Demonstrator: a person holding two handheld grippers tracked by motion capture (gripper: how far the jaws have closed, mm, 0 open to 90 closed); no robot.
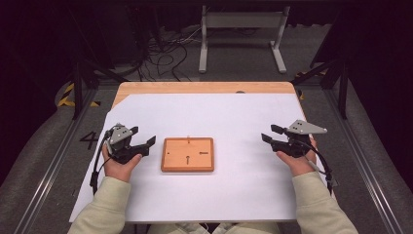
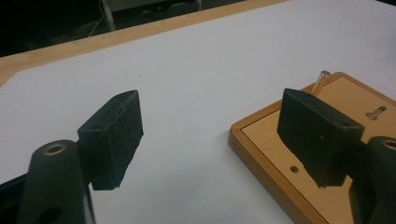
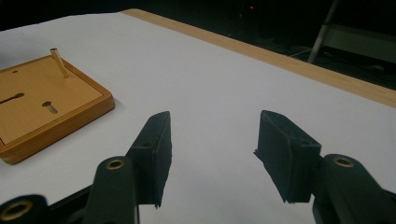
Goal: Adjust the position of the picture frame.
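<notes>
High view showed a flat rectangular wooden board with a raised orange-brown rim [image 1: 187, 154] lying on the white sheet [image 1: 219, 185] that covered the light wooden table [image 1: 195, 87], midway between the 2 hands. A thin wooden peg [image 1: 188, 140] stood near the board's far edge, and keyhole-shaped slots [image 1: 187, 159] marked its face. The left gripper [image 1: 144, 137] sat just left of the board, its jaws spread wide and holding nothing; in the left gripper view the board [image 2: 299, 154] lay partly behind 1 jaw. The right gripper [image 1: 271, 133] rested well apart from the board on the right, jaws also spread wide and empty; the right gripper view showed the peg [image 3: 59, 63] tilted.
</notes>
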